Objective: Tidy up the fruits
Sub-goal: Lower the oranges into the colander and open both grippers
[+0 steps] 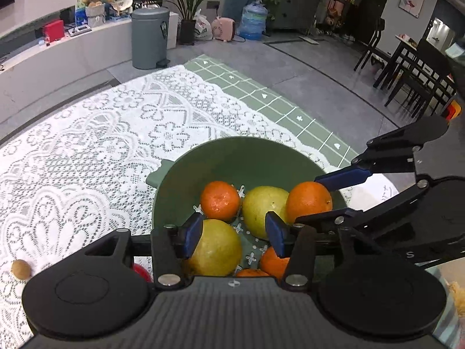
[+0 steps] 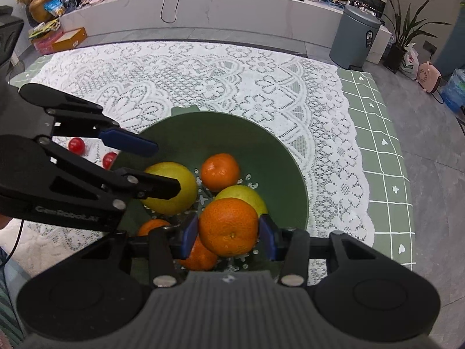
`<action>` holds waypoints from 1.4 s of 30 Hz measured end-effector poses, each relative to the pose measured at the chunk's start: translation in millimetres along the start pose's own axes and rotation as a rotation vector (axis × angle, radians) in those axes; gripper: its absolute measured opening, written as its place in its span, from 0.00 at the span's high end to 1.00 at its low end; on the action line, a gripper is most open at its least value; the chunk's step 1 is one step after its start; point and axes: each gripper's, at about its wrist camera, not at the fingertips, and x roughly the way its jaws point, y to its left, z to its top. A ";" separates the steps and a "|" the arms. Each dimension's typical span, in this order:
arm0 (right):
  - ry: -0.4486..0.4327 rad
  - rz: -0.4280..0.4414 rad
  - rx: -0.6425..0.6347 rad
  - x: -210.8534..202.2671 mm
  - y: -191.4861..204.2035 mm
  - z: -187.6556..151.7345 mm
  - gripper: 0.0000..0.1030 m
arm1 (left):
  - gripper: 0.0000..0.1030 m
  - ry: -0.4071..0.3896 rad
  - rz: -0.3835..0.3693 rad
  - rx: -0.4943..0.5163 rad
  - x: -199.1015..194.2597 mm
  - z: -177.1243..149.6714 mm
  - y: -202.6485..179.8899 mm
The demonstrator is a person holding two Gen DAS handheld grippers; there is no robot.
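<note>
Fruits are piling into the green bowl point(image 2: 270, 157); right gripper point(image 2: 228, 236) is pinching an orange point(image 2: 228, 226) at lower centre, likely dropping it; left gripper point(image 1: 237, 237) is hanging wide open, empty.

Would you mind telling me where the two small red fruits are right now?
In the right wrist view, both red fruits lie on the lace cloth just left of the green bowl, partly behind the left gripper.
</note>
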 end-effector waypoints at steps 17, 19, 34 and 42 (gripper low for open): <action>-0.048 0.105 0.079 -13.0 22.5 -18.2 0.58 | 0.43 -0.090 0.162 -0.056 -60.1 -38.8 5.3; -0.048 0.121 0.094 -10.6 26.0 -20.2 0.58 | 0.43 -0.089 0.179 -0.063 -63.5 -44.9 7.8; -0.044 0.046 0.122 31.6 27.6 -13.8 0.58 | 0.43 -0.069 0.225 -0.154 -75.7 -82.0 19.6; -0.057 0.024 0.110 36.4 30.4 -11.2 0.57 | 0.43 -0.071 0.226 -0.183 -80.5 -89.2 24.6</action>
